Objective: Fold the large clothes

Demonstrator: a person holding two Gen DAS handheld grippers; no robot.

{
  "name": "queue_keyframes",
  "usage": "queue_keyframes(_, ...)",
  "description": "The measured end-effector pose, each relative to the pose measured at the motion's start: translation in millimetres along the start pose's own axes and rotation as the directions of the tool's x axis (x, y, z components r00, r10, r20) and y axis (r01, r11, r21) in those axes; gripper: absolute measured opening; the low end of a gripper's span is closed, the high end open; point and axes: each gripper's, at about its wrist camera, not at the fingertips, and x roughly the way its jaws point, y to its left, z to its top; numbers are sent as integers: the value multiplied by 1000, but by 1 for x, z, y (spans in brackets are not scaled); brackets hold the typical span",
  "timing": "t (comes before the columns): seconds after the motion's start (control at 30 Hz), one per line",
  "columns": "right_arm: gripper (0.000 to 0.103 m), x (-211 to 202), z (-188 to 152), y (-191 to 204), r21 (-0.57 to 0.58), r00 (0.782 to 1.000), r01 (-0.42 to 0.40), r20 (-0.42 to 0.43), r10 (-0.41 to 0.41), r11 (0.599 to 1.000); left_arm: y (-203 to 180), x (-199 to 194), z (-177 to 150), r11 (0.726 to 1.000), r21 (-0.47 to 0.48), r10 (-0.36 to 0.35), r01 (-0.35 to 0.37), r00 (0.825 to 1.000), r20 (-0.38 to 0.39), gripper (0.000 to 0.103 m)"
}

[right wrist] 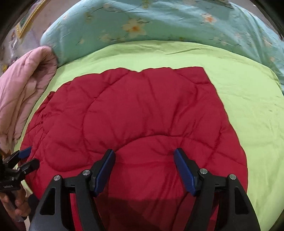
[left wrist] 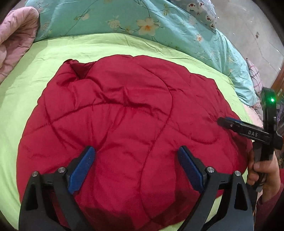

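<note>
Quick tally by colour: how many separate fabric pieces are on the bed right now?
Red: 1, the quilted garment
Lime green: 1, the bed sheet
Teal floral: 1, the duvet
Pink: 1, the quilted blanket
White with a spotted print: 1, the cloth at the far corner
Total: 5

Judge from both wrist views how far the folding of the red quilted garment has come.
Done: the red quilted garment lies spread on the green sheet, one corner bunched. In hand: nothing; the left gripper and right gripper hover over its near edge, jaws apart, no cloth pinched. Left: gripping the edge and every visible fold.
</note>
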Motion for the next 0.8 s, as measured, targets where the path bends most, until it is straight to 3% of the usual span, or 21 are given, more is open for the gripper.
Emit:
queue_keyframes(0.4,70,-2,3,-9,61,999,-30,39,28,998,-4,-5,3,999,19,28,-28,999,-21,94)
queue_keyframes(0.57,72,-50,-12,-1,70,994,36,100,-43,997,-8,-23,18,998,-19,65,-65,997,35,94)
queue_keyframes(0.8,72,-62,-27,8,12,991,94,90,-95,995,-33,-2,35,991,33,132,-132,991,-19,94)
